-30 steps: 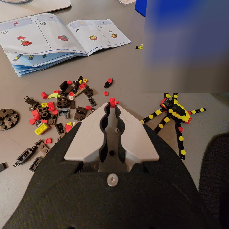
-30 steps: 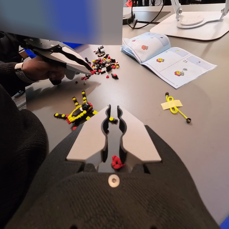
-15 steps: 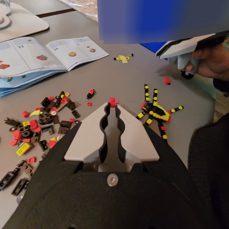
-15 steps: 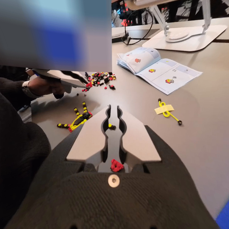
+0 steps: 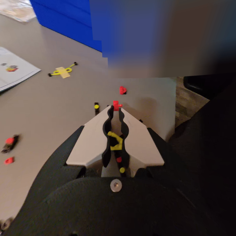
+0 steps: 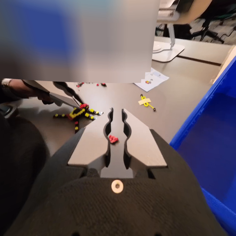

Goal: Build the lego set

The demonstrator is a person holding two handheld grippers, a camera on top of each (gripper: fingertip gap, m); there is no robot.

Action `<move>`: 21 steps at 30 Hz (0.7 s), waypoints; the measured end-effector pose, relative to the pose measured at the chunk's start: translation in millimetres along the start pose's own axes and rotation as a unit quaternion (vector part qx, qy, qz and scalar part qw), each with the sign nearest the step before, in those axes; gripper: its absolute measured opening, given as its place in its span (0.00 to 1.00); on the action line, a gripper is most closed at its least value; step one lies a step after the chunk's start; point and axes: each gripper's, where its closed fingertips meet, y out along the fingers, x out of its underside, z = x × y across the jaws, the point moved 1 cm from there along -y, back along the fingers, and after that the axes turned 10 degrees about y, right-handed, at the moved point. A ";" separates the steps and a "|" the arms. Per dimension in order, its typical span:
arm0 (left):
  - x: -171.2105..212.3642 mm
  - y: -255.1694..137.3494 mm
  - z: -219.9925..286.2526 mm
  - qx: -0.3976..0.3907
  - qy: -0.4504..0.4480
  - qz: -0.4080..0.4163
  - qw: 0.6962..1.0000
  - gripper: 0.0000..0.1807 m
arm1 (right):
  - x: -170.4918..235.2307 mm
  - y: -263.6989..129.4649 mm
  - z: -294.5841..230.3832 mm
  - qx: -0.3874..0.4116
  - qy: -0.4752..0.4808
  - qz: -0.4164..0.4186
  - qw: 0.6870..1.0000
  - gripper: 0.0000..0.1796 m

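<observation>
Dim, warm indoor light is falling from above, leaving soft shadows on the matte grey tabletop (image 5: 51, 108). Motion blur is smearing the small red and black loose bricks (image 5: 9, 143) at nine o'clock in the left wrist view. Wide-angle distortion is bending the glossy blue plastic bin (image 6: 210, 146) at three o'clock in the right view.

A grey table (image 5: 53, 109) carries everything here. A blue bin (image 5: 66, 19) stands at its far side in the left wrist view, and the same bin (image 6: 210, 134) fills the right edge of the right wrist view. Behind the bin, at the top left corner of the left wrist view, lies a blurred clear plastic bag (image 5: 15, 11). Farther back in the right wrist view, a white stand base (image 6: 167, 51) rests flat on the tabletop, with dark chair legs (image 6: 209, 31) on the floor beyond it.
</observation>
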 end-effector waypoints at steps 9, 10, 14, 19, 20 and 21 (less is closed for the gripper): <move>-4.8 47.7 29.1 0.020 0.003 -0.055 0.998 0.03 | 31.9 -2.7 -12.9 -0.029 -0.031 -0.052 0.998 0.04; -4.3 52.3 27.5 0.011 -0.001 -0.066 0.998 0.03 | 34.7 -1.1 -14.2 -0.038 -0.027 -0.059 0.997 0.04; 3.1 70.3 33.2 0.008 -0.020 -0.112 0.993 0.03 | 48.8 3.4 -14.1 -0.046 -0.027 -0.097 0.994 0.04; 13.6 77.9 36.3 0.002 -0.049 -0.136 0.989 0.04 | 63.3 8.6 -19.0 -0.050 -0.048 -0.138 0.988 0.04; 14.2 77.8 35.8 0.003 -0.058 -0.135 0.989 0.04 | 65.9 9.7 -20.2 -0.051 -0.052 -0.145 0.987 0.04; 14.0 77.5 35.5 0.006 -0.066 -0.132 0.989 0.04 | 68.4 10.9 -21.0 -0.053 -0.055 -0.152 0.986 0.04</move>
